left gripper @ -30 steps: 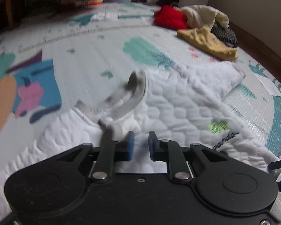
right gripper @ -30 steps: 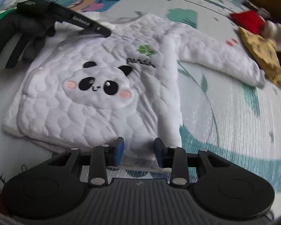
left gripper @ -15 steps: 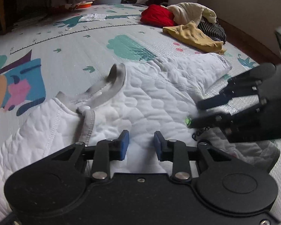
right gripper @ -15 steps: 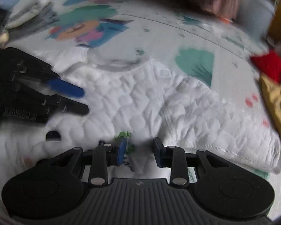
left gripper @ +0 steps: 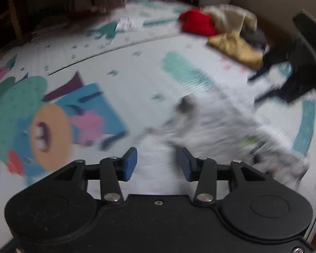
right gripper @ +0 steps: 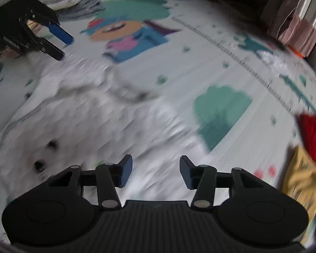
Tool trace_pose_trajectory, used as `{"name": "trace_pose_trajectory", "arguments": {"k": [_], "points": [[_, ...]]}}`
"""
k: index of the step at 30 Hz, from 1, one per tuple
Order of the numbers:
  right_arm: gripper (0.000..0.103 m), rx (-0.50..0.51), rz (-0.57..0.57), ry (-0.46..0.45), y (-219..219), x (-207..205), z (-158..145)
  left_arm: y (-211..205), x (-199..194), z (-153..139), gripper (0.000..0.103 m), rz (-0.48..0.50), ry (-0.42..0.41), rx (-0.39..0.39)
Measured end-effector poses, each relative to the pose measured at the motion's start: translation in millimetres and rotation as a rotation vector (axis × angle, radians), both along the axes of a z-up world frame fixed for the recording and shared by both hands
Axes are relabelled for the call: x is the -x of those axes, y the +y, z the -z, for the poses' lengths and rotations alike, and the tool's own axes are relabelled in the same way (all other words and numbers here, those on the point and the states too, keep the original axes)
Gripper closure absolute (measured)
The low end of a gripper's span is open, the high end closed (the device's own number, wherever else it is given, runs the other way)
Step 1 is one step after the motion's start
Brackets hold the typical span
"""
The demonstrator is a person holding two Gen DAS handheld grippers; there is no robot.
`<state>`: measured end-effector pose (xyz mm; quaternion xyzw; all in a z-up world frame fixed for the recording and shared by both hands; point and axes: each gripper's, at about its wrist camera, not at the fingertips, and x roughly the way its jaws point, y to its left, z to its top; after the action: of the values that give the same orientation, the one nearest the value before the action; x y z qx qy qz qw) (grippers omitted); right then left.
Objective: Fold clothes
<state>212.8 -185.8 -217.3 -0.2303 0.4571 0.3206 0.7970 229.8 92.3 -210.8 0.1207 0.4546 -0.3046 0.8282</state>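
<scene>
The white quilted top (right gripper: 90, 126) lies spread on the play mat (left gripper: 137, 67), well away from its far-right corner where the heap of clothes (left gripper: 227, 33) sits, while the left gripper (left gripper: 157, 164) and right gripper (right gripper: 155, 171) hover over it, jaws opening, holding nothing.

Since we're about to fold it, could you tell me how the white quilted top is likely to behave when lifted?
The white quilted top lies limp and rumpled on the play mat, so it will probably droop from any pinch. Its padded quilting suggests bulky, springy folds. It looks light.
</scene>
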Motion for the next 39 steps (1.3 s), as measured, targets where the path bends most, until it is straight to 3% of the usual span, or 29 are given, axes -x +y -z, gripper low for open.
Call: {"name": "trace_pose_trajectory", "arguments": {"k": [5,9,12,14,16,20,25,32,35,39], "points": [[0.037,0.008,-0.037,0.015,9.7,-43.2,22.8,-8.5,-49.8,13.7,0.034,0.020,0.198,-0.014],[0.037,0.007,-0.031,0.030,9.4,-54.1,41.4,-35.4,-59.2,46.4,0.034,0.005,0.271,0.039],[0.037,-0.038,0.026,0.064,-1.3,-60.9,50.7,-50.7,-61.7,65.5,0.034,0.019,0.234,0.008],[0.038,-0.021,0.029,0.077,-4.2,-61.3,59.8,-60.3,-56.4,79.3,0.031,0.080,0.182,-0.081],[0.038,-0.004,0.026,0.083,-5.6,-61.3,67.0,-64.5,-48.5,81.6,0.026,0.122,0.129,-0.120],[0.037,-0.023,0.009,0.110,-7.3,-67.9,67.7,-57.7,-45.7,79.4,0.026,0.126,0.120,-0.095],[0.037,-0.095,0.016,0.150,-10.8,-82.1,60.7,-29.6,-59.3,70.5,0.026,0.100,0.213,-0.019],[0.039,-0.077,-0.030,0.154,0.4,-82.9,65.7,10.4,-74.7,68.7,0.029,0.082,0.321,0.026],[0.049,-0.060,-0.072,0.125,8.1,-76.5,70.6,16.1,-70.8,72.2,0.039,0.076,0.299,0.015],[0.050,-0.022,-0.090,0.099,14.8,-74.1,64.7,3.8,-61.6,62.6,0.047,0.113,0.200,-0.080]]}}
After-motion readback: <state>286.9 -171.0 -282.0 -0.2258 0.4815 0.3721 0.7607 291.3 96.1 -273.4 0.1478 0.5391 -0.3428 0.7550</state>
